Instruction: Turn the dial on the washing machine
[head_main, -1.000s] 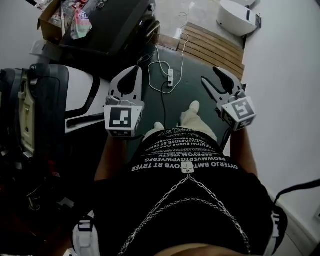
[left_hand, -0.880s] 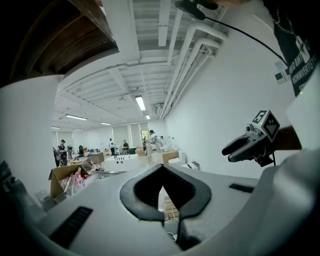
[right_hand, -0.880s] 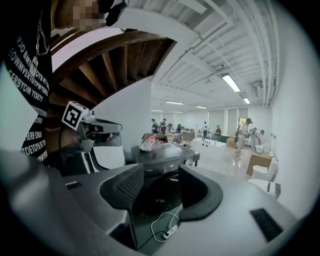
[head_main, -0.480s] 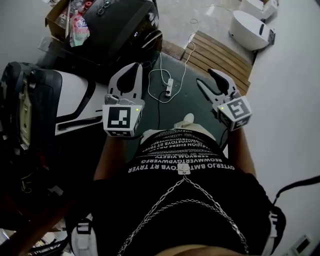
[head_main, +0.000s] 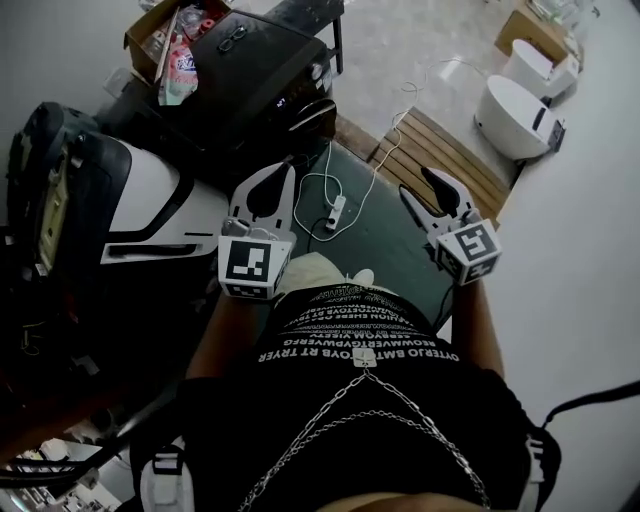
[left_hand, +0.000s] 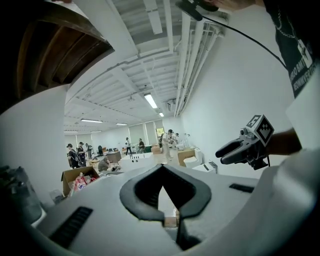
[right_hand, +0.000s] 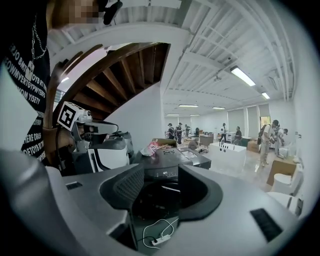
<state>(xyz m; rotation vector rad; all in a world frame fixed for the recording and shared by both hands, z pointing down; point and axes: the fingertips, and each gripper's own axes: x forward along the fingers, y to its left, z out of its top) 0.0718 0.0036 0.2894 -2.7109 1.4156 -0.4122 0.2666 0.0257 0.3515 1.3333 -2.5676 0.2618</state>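
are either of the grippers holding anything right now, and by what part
Nothing is held. The left gripper has its jaw tips together with nothing between them; the right gripper has its jaws apart and empty.

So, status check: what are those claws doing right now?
Left claw shut, empty. Right claw open, empty. Washing machine ahead, not yet reached. Power strip on floor in the path.

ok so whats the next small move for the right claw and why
Probably bring the right claw forward toward the dark machine with the lit display, likely the washer. Its jaws stand apart and empty, and the machine sits well ahead, past the power strip. No dial can be made out yet, so closing in comes first.
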